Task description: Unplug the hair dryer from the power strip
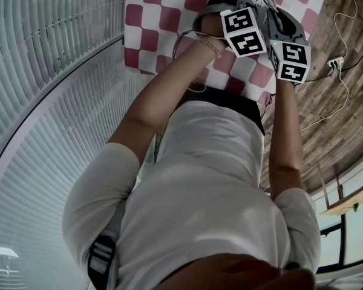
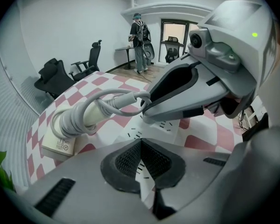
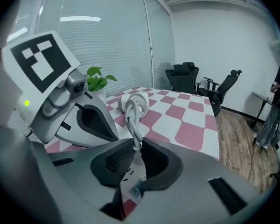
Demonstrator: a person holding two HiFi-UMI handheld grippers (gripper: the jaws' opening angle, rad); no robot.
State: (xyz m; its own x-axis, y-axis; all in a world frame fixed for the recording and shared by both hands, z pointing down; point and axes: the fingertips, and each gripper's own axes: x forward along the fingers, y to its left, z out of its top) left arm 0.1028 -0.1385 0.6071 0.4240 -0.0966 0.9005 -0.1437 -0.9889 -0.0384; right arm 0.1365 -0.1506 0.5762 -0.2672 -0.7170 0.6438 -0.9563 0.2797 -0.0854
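Observation:
On the red-and-white checked table (image 1: 160, 17) lies a white power strip (image 2: 161, 127). My left gripper (image 2: 140, 147) is shut on its near edge, and white casing shows between the pads. The hair dryer (image 2: 60, 134) lies to the left with its grey cable (image 2: 116, 101) wound round it. That cable runs to a plug in the strip. My right gripper (image 3: 134, 155) is shut on that plug, a pad pressed on each side, just above the strip (image 3: 133, 190). In the head view only the two marker cubes (image 1: 245, 32) (image 1: 290, 59) show, close together.
Black office chairs (image 3: 186, 76) and a potted plant (image 3: 98, 80) stand past the table's far edge. A person (image 2: 140, 41) stands at a desk in the back. Loose cables and a small socket block (image 1: 336, 62) lie on the wooden floor at the right.

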